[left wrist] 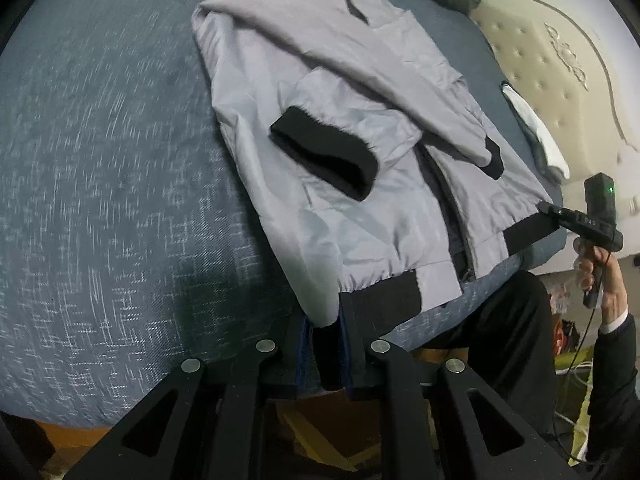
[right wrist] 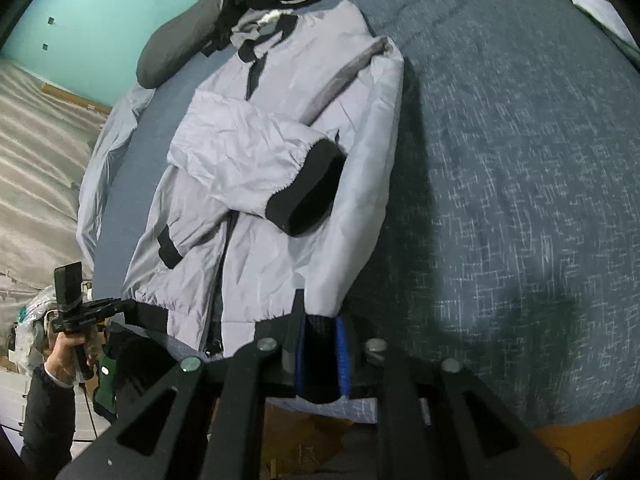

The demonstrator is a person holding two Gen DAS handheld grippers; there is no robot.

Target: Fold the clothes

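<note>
We find the left gripper (left wrist: 326, 344) nearly closed, its pads pinching a bottom corner of the grey jacket (left wrist: 320, 92) at the black hem band (left wrist: 384, 292). The right gripper (right wrist: 320, 356) is likewise narrowly parted and clamps the opposite hem corner. The jacket lies flat on the blue-grey bed cover (left wrist: 100, 180), stretching away from both tools, both sleeves folded across its front. A dark pillow (right wrist: 176, 52) lies at the collar end.

Left gripper (left wrist: 326, 320) lower centre of its view, jaws narrow, pinching the hem (left wrist: 380, 288). Right gripper (right wrist: 320, 320) likewise, lower centre, pinching hem.
</note>
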